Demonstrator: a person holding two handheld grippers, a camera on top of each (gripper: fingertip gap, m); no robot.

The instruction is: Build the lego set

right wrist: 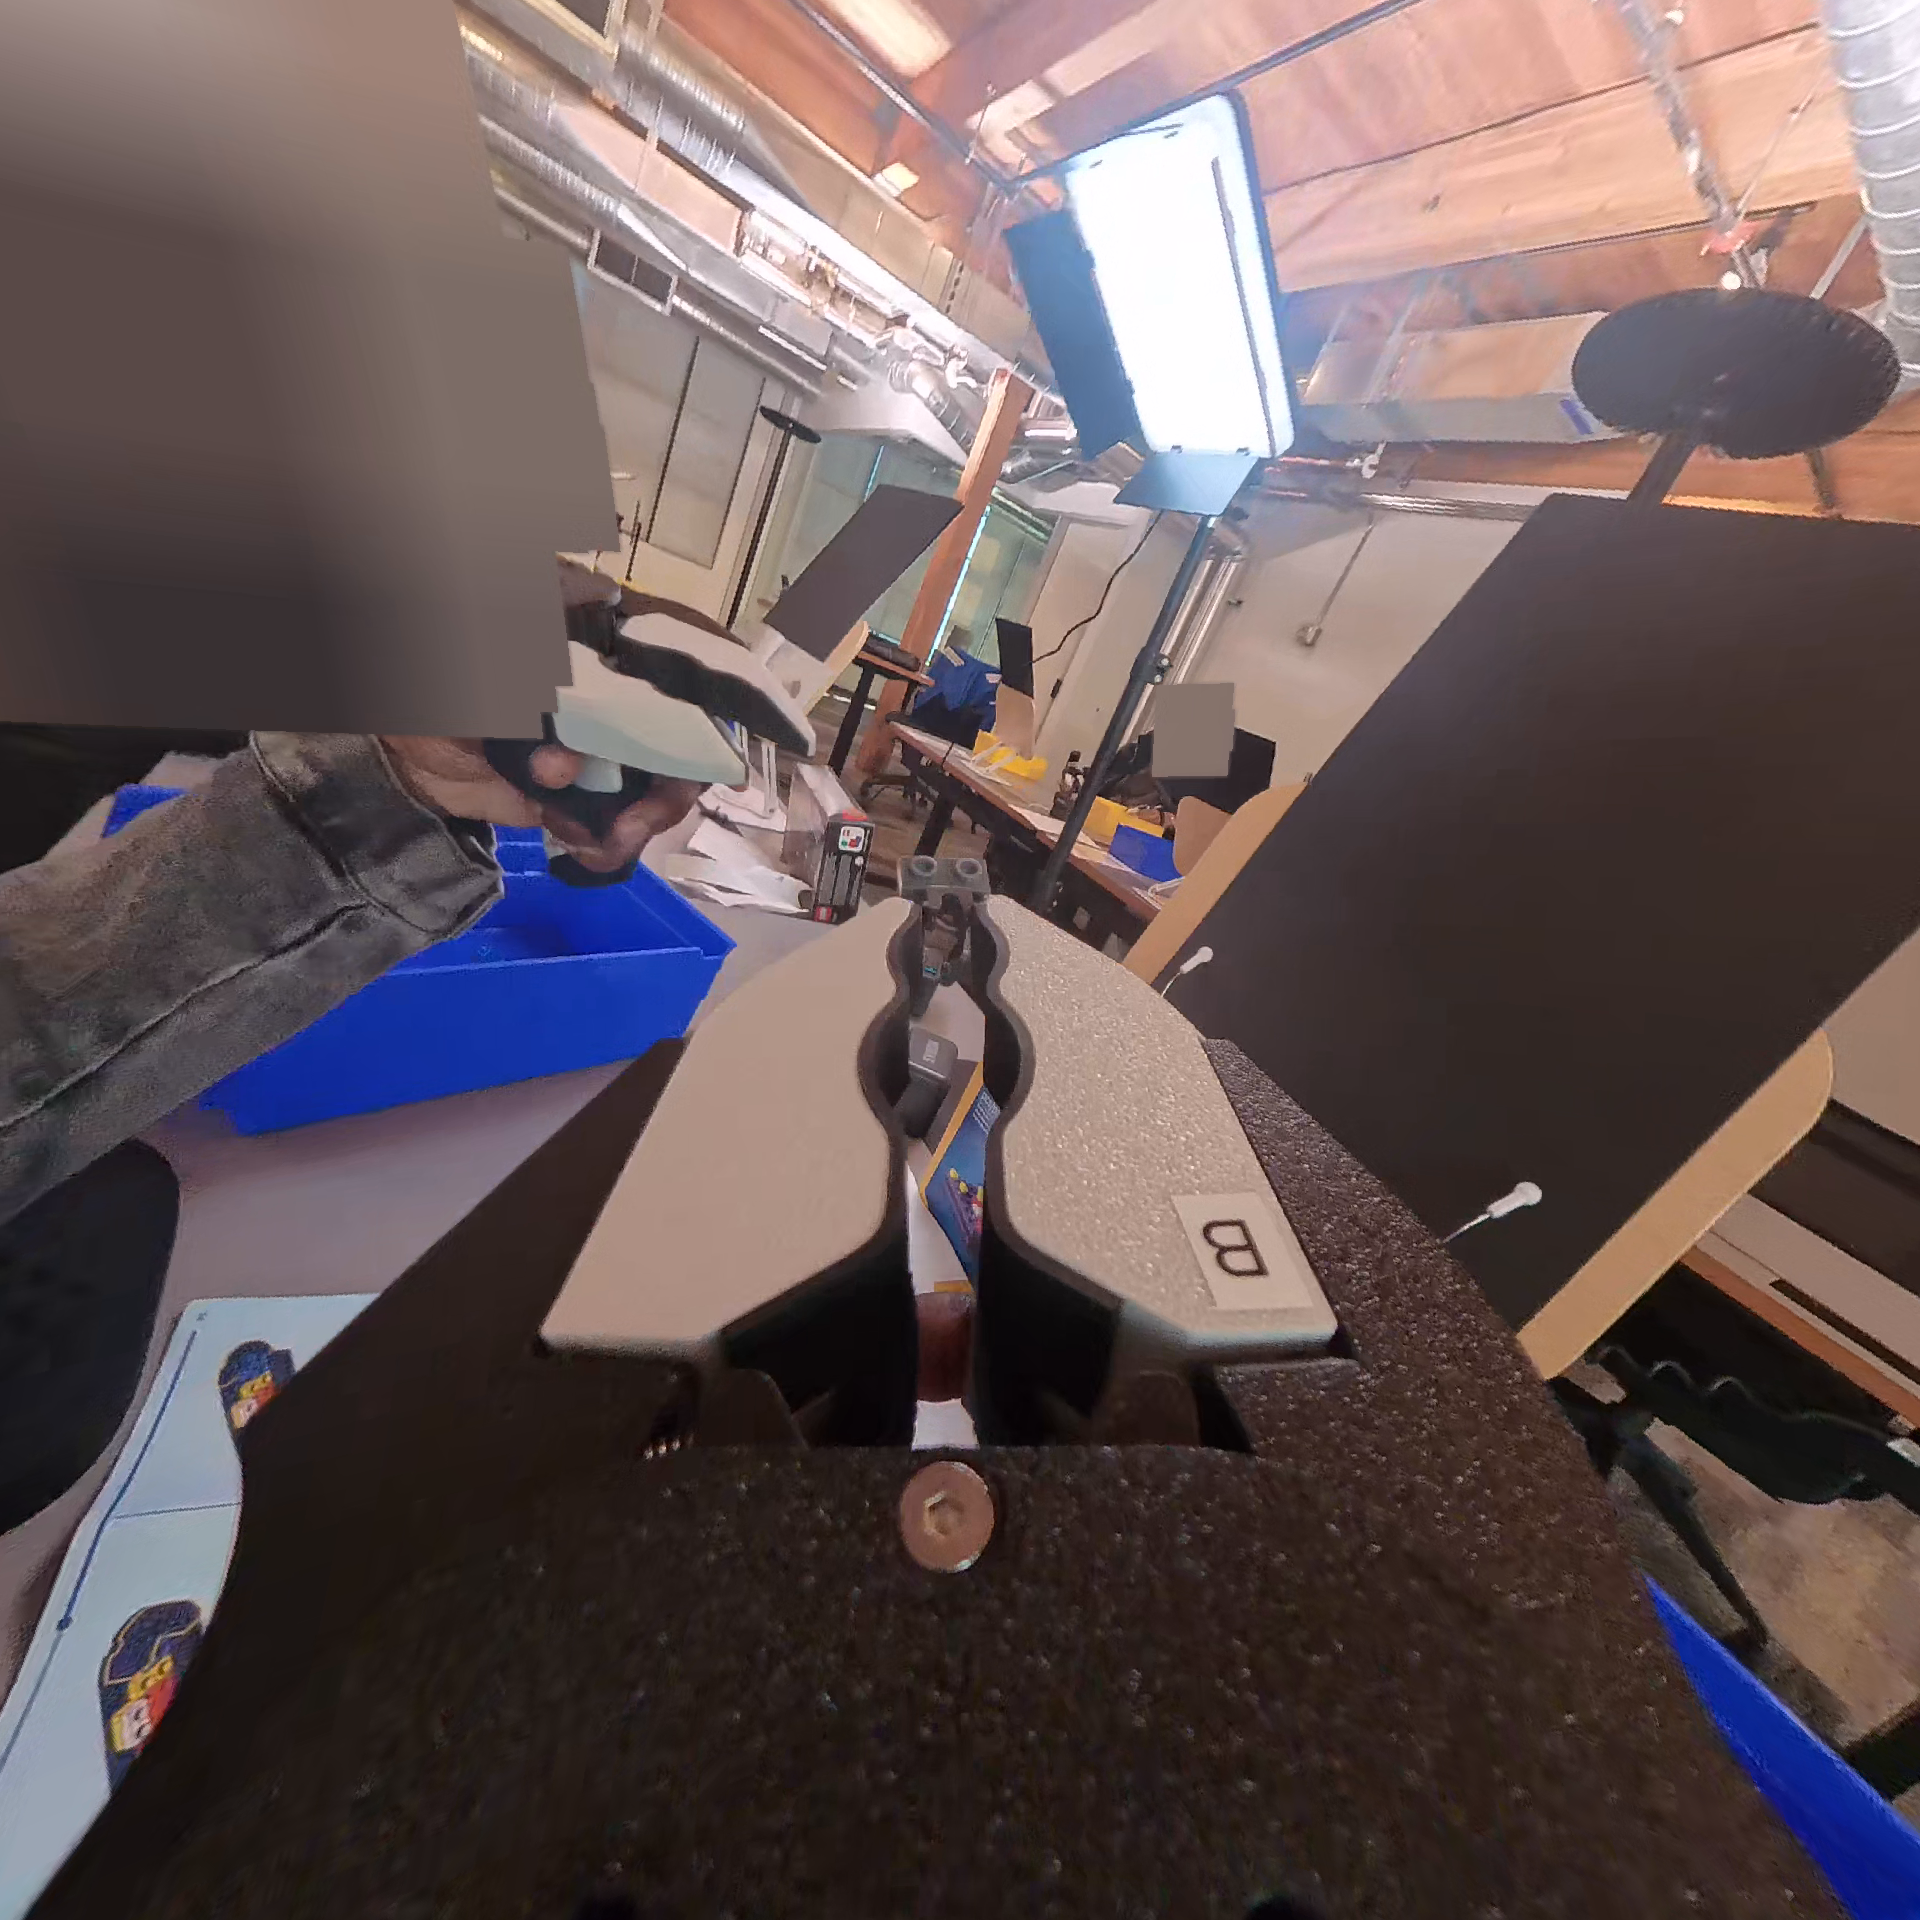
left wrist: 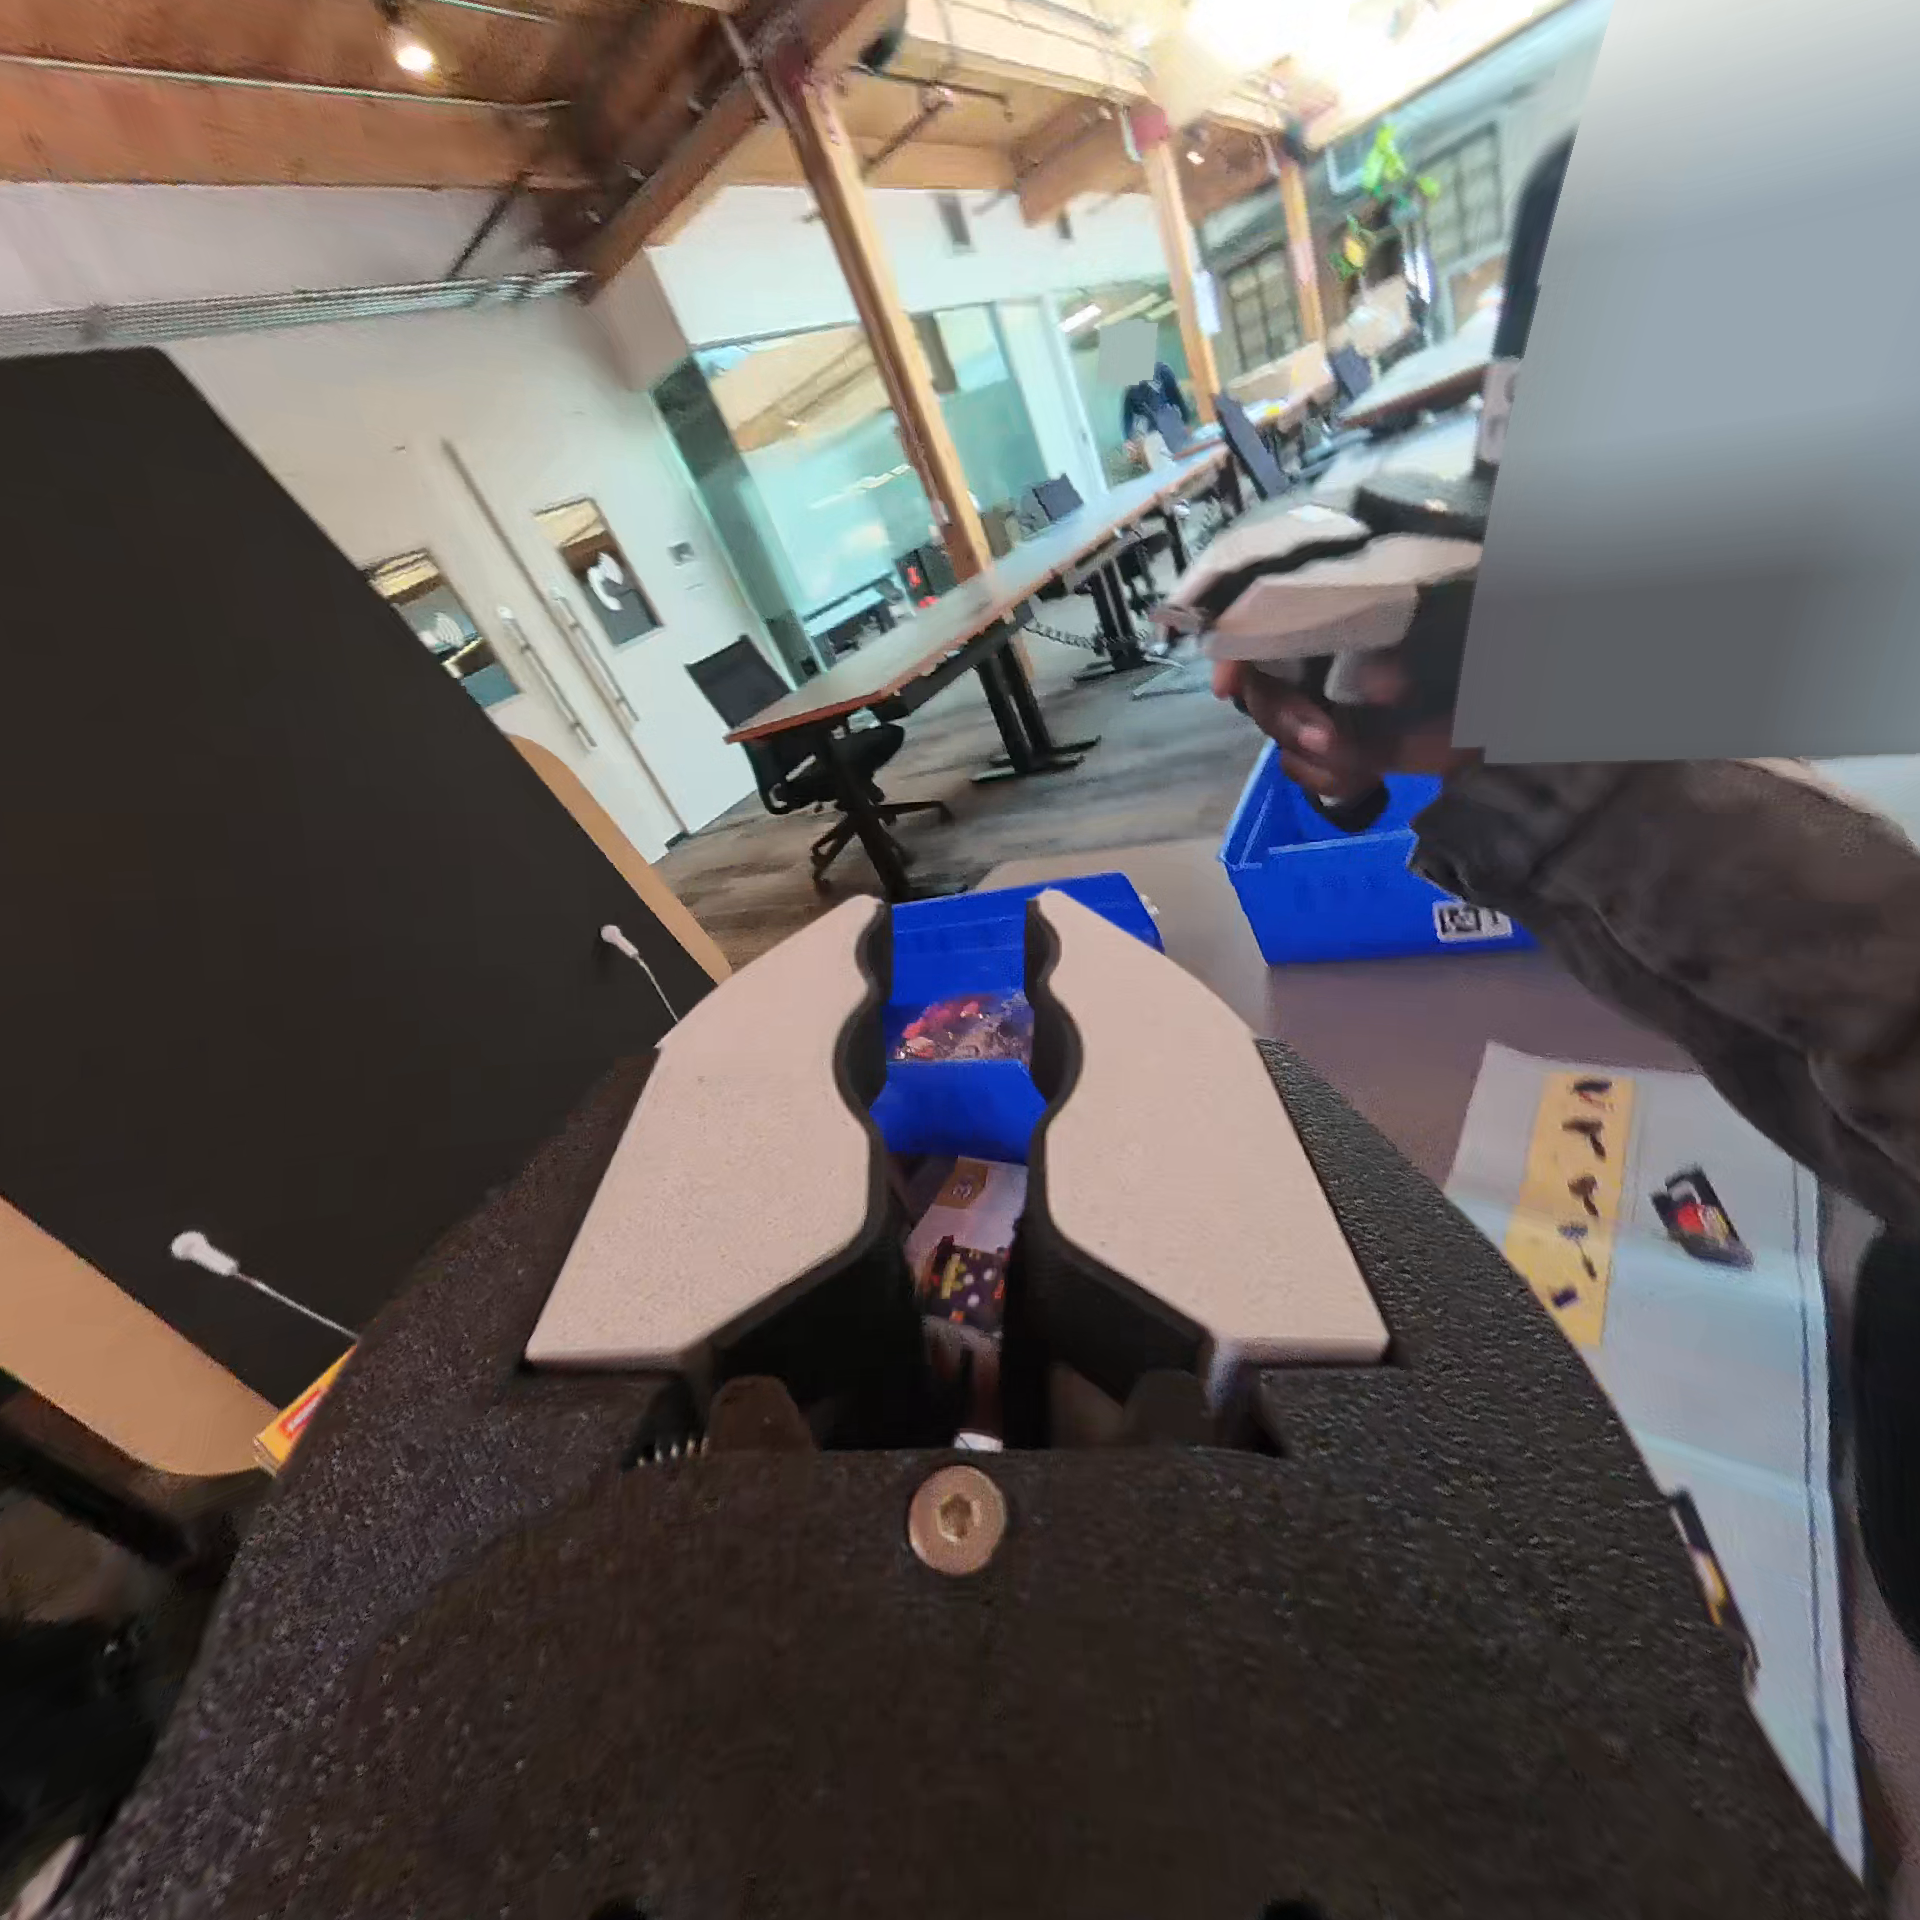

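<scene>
Two handheld grippers raised over a grey table with blue bins

The right gripper point(right wrist: 940, 914) is clamped on a small dark grey brick assembly point(right wrist: 940, 894), its studded top poking past the fingertips. The left gripper point(left wrist: 956, 914) stands parted, gripping nothing, above a blue bin point(left wrist: 961, 1101) of mixed coloured pieces. Farther off, another blue bin point(left wrist: 1340, 904) sits beside a sleeved arm point(left wrist: 1714, 914).

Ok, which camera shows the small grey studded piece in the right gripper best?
The right wrist view: the grey studded piece sticks out between the right gripper fingertips, close and sharp. In the left wrist view that gripper is distant and blurred; no piece can be made out.
</scene>
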